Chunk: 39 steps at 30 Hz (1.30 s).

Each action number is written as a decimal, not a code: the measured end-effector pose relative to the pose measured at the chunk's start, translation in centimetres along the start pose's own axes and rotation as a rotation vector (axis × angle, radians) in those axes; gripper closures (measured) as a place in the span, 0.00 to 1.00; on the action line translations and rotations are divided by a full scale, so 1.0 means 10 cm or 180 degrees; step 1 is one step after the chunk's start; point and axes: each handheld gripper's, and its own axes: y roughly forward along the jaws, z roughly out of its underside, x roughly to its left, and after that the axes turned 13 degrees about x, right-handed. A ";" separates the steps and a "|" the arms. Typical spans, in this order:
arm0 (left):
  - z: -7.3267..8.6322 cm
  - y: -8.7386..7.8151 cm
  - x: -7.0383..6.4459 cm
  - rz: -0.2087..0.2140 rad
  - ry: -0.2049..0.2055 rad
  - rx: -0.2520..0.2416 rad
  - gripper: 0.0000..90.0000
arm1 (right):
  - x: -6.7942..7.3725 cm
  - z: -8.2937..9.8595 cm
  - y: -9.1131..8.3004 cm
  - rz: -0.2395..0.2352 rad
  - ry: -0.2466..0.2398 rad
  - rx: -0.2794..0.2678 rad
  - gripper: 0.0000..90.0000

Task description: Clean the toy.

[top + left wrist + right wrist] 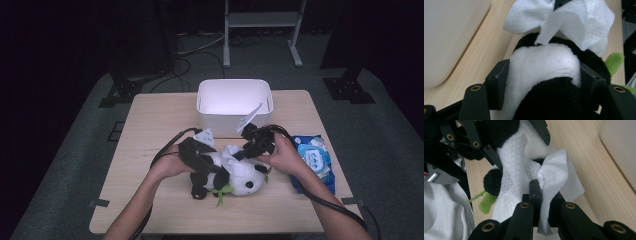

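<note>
High view: panda plush (235,175) lies on the worktop (150,130) in front of the white bin (234,100), wet-wipe pack (312,159) off to its right. Left gripper (200,157) and right gripper (252,145) meet over the toy. Left gripper view alone shows the jaws clamped on the panda's body (541,67). Right gripper view shows its jaws pinching a white wipe (551,185), draped against the plush.

panda's lower body (549,100) cut off by frame edge, wipe pack (314,160) partly behind right forearm
</note>
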 end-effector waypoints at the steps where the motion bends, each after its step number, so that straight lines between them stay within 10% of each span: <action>1: 0.04 -0.02 0.01 -0.0052 -0.0043 -0.0012 0.38 | 0.01 -0.04 0.01 -0.0010 -0.0003 0.0011 0.94; 10: 0.14 0.00 0.05 -0.0231 -0.0263 -0.0151 0.36 | 0.04 -0.37 0.15 0.0008 -0.0144 0.0205 0.94; 17: 0.19 -0.05 0.01 0.0108 -0.0334 -0.0392 0.29 | 0.08 -0.22 0.19 -0.0052 -0.0148 0.0215 0.94; 27: 0.26 -0.29 -0.04 0.0150 -0.0424 -0.0606 0.23 | 0.21 0.02 0.20 -0.0126 -0.0181 0.0137 0.94; 35: 0.36 -0.11 -0.06 0.0527 -0.0501 -0.0617 0.19 | 0.33 0.09 0.22 -0.0170 -0.0226 0.0240 0.94; 39: 0.38 -0.08 -0.12 0.0492 -0.0451 -0.0666 0.19 | 0.41 0.08 0.13 -0.0088 -0.0312 0.0245 0.94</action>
